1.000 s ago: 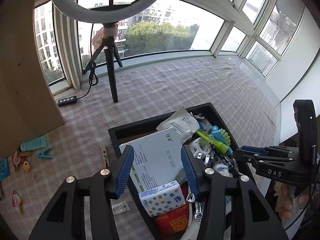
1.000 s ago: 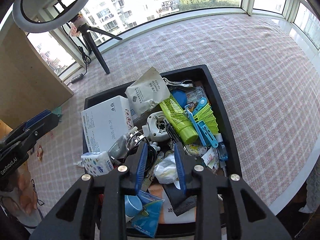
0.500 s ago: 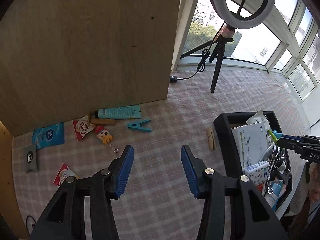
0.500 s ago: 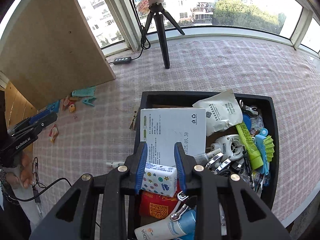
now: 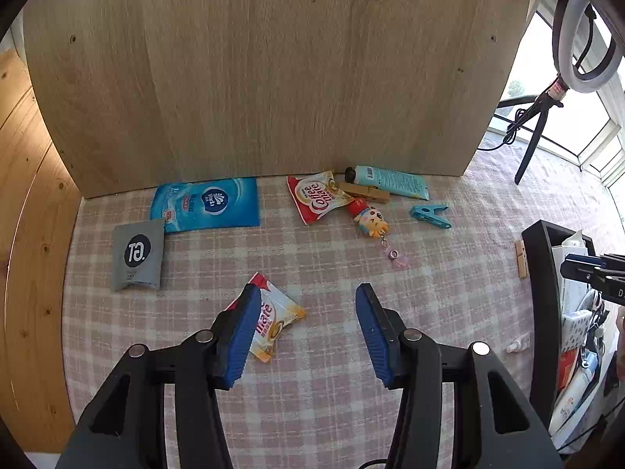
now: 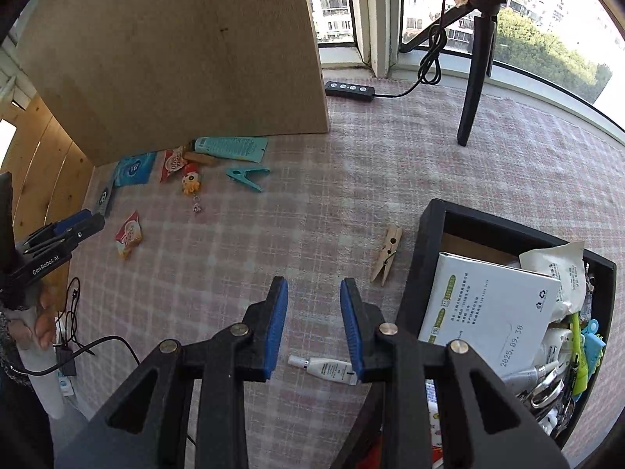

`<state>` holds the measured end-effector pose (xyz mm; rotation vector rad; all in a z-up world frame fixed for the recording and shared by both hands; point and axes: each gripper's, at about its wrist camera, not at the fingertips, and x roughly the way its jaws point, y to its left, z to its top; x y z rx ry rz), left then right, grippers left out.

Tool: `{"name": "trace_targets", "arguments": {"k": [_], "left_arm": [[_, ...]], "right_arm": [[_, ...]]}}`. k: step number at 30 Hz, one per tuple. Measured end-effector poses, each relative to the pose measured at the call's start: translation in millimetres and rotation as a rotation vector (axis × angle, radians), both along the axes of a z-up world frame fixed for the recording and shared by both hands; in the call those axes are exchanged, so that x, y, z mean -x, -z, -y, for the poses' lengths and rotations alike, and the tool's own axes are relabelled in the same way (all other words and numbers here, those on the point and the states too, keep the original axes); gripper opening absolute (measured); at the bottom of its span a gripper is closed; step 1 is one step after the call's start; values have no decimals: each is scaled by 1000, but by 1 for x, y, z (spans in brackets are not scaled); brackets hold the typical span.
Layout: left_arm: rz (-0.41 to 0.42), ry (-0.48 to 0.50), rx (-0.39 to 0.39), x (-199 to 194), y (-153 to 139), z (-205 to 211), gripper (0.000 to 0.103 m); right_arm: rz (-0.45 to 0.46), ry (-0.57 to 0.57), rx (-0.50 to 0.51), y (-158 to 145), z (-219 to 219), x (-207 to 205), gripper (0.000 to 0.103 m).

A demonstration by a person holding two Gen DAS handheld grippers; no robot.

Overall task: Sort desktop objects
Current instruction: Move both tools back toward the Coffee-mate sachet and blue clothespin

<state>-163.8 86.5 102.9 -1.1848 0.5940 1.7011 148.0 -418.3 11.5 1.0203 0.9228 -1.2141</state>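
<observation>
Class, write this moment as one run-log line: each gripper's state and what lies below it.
left gripper: empty, opening, over sachet | right gripper: open, empty, over small tube | bin: full

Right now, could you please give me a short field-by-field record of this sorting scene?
surface: pink checked cloth
bin: black tray, crowded with items
against board: blue tissue pack, teal tube
loose: wooden clothespin, teal clip
left hand-held gripper: jaws opening, empty, over a sachet
right hand-held gripper: open, empty
</observation>
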Motion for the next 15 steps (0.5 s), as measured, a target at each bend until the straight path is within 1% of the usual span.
{"name": "trace_targets", "arguments": {"k": [2,3,5,9,10,12,15], "left_arm": [[-12,16,15,5,5,4,52],[-17,30,25,7,9,5,56],[-18,67,45,9,17,6,60],[-36,161,101,5,36,7,67],[-43,183,114,3,40,6,67],[-55,217,145,0,51,5,68],[-57,254,173,-5,63,4,68]], "right_arm": [[-13,-40,-12,6,11,-11,29],[-21,-57,-16,9,15,-16,31],[-34,-88,-21,15,25,-25,37],[-46,-148,-38,28,43,-37,39],[-49,-164,-41,30,47,-40,40],[-61,-198,-40,36,56,-46,45],[-92,-255,-39,45,68,-55,48]]}}
